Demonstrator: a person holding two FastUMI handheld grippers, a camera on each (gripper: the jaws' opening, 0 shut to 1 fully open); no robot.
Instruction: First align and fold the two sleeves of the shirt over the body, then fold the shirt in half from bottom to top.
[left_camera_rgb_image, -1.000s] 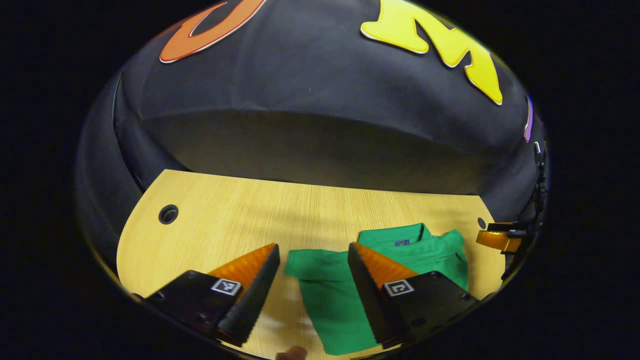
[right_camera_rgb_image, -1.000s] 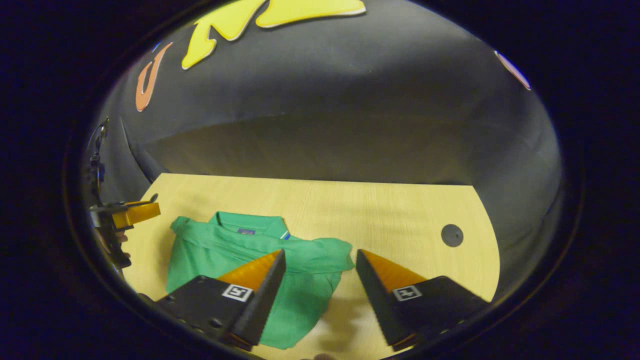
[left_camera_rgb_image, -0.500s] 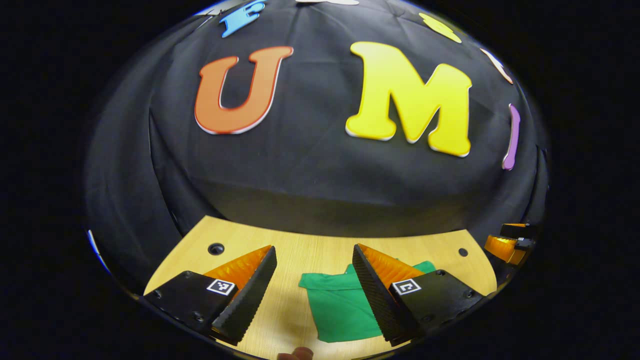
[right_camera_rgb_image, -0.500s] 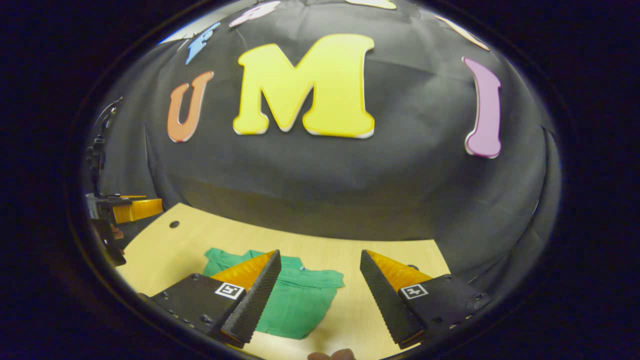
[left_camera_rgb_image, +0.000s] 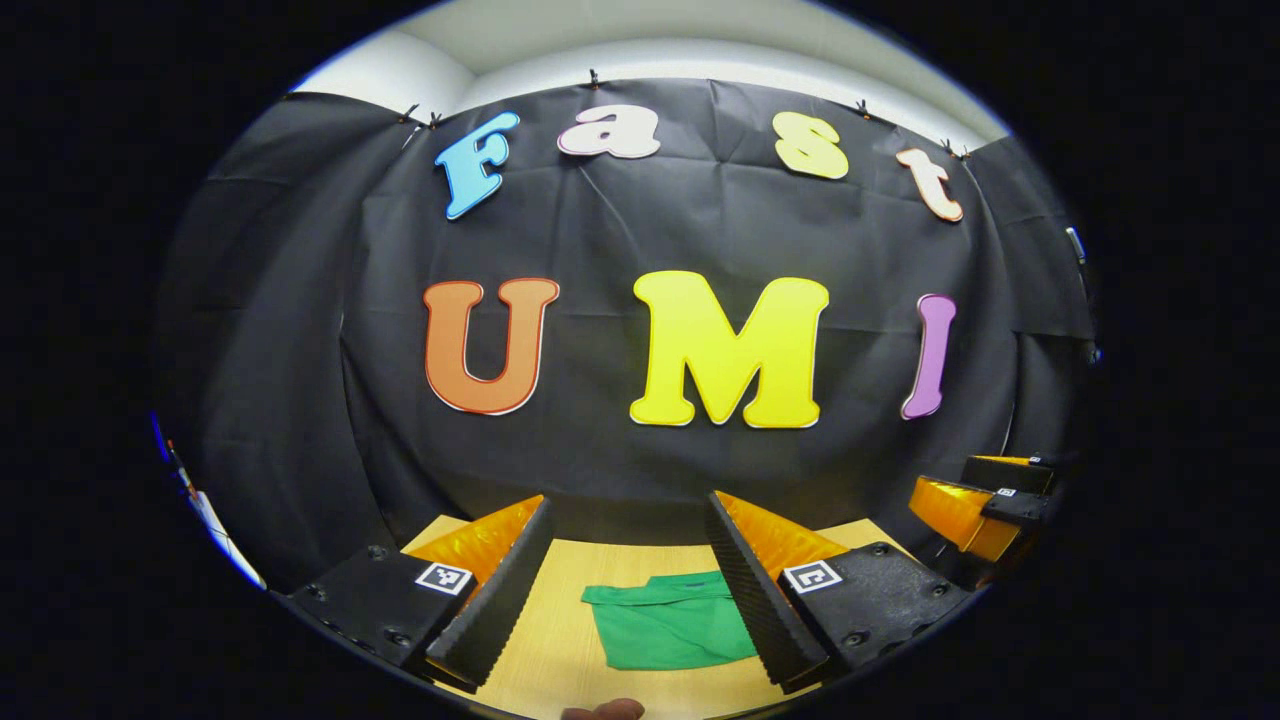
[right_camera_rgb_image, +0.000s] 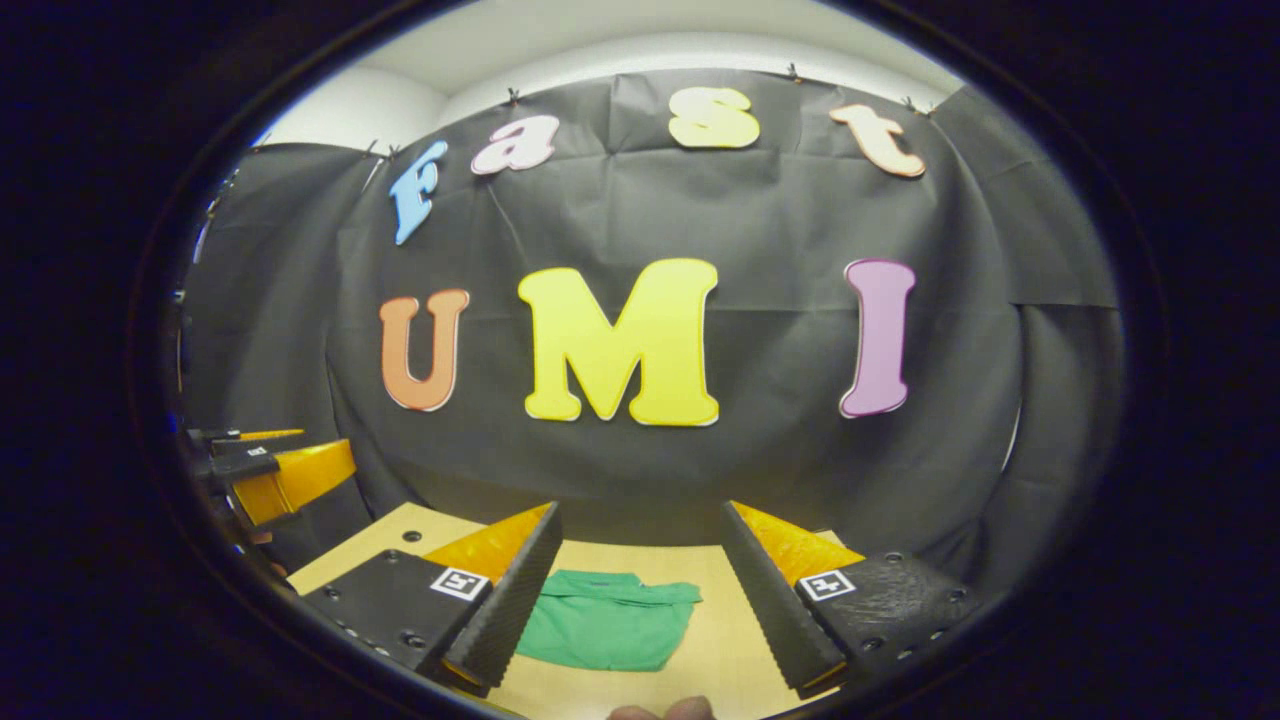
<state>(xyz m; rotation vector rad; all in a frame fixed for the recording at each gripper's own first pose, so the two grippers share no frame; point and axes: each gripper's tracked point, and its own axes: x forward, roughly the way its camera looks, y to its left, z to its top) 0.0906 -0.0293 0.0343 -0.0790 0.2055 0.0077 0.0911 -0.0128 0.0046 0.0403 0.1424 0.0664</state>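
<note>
Item: folded green cotton shirt on pale wooden tabletop; my left gripper and right gripper spread apart, empty; I judge folding complete, so lift clear without snagging.

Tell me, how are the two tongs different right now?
Hardly at all. The left tongs have the green shirt lying toward their right finger; the right tongs have it toward their left finger. Both are open, holding nothing, lifted above the wooden table.

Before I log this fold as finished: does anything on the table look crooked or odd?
Nothing stands out. The green shirt lies folded in a compact, flat bundle on the wooden table, and both tongs, left and right, hang open above it.
</note>
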